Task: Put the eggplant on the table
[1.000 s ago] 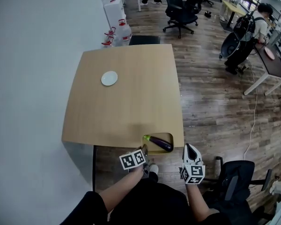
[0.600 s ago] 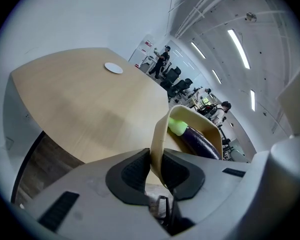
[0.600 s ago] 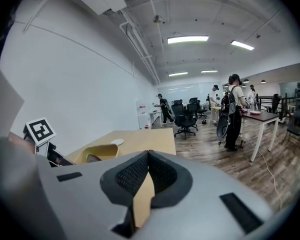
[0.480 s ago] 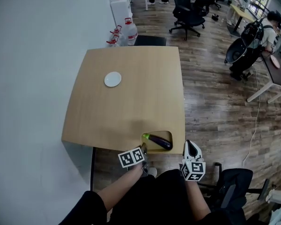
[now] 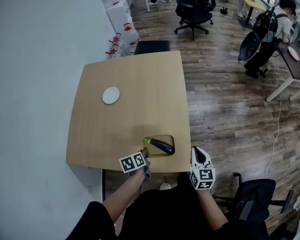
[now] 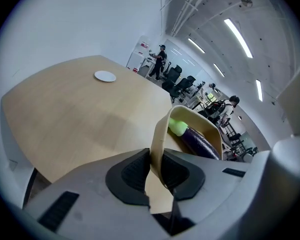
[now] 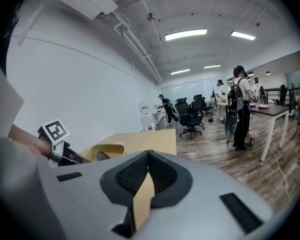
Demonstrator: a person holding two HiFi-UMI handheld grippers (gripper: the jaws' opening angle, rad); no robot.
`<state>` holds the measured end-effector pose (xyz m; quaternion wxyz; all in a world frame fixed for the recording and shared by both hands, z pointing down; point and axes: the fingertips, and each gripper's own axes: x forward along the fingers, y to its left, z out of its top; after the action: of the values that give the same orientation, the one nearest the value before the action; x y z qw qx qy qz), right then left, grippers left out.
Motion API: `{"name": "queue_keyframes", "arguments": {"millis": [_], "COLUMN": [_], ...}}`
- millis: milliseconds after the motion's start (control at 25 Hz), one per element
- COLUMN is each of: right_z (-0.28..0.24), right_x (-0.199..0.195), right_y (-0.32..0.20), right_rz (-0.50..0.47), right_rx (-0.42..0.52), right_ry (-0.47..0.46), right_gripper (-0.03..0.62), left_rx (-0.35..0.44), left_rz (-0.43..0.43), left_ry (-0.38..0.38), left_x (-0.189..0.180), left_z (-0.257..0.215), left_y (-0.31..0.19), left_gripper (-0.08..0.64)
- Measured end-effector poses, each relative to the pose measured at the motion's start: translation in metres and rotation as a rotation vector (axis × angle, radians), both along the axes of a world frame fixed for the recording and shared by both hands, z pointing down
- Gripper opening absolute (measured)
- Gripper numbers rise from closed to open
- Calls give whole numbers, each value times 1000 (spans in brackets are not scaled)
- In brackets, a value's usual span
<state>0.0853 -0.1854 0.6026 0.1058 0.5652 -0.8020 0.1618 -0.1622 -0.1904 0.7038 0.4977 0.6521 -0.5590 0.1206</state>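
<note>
A dark purple eggplant (image 5: 162, 146) with a green cap lies in a shallow tan container (image 5: 168, 138). The container is over the near part of the wooden table (image 5: 130, 109); I cannot tell whether it rests on it. My left gripper (image 5: 146, 157) is shut on the container's near rim. In the left gripper view the rim (image 6: 161, 134) runs between the pads of that gripper (image 6: 156, 171), and the eggplant (image 6: 202, 143) lies beyond. My right gripper (image 5: 199, 153) is at the table's near edge, right of the container, shut (image 7: 149, 155) on nothing. The right gripper view shows the container (image 7: 107, 149) at its left.
A small white plate (image 5: 110, 95) lies on the table's far left part. A black chair (image 5: 151, 46) stands at the far edge, with water bottles (image 5: 121, 41) beside it. Office chairs (image 5: 192, 11) and a person (image 5: 277, 24) are further off. Another chair (image 5: 252, 196) is at my right.
Both grippers have moved forward. The container with the eggplant has gone from the table's near right corner to further in over the tabletop, still held by the left gripper.
</note>
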Motion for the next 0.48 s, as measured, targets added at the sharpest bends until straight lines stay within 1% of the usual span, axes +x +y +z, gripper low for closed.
{"name": "queue_keyframes", "arguments": {"millis": [80, 120, 160, 320, 480], "right_z": [-6, -9, -10, -5, 4], "right_x": [8, 12, 15, 32, 39], "right_y": [-18, -28, -39, -78, -110], "right_rz": [-34, -49, -60, -77, -103], "right_rx": [27, 39, 44, 13, 1], "right_ry": [70, 94, 98, 13, 6], "right_gripper": [60, 60, 60, 60, 60], "left_rx": [5, 4, 2, -16, -47], "left_rz": [10, 10, 4, -29, -62], "left_ry": [-38, -53, -60, -46, -18], "left_x": [6, 8, 9, 24, 35], "left_z": [2, 3, 3, 10, 23], "left_y": [-21, -33, -45, -81, -109], "left_gripper": [49, 49, 49, 49, 49]}}
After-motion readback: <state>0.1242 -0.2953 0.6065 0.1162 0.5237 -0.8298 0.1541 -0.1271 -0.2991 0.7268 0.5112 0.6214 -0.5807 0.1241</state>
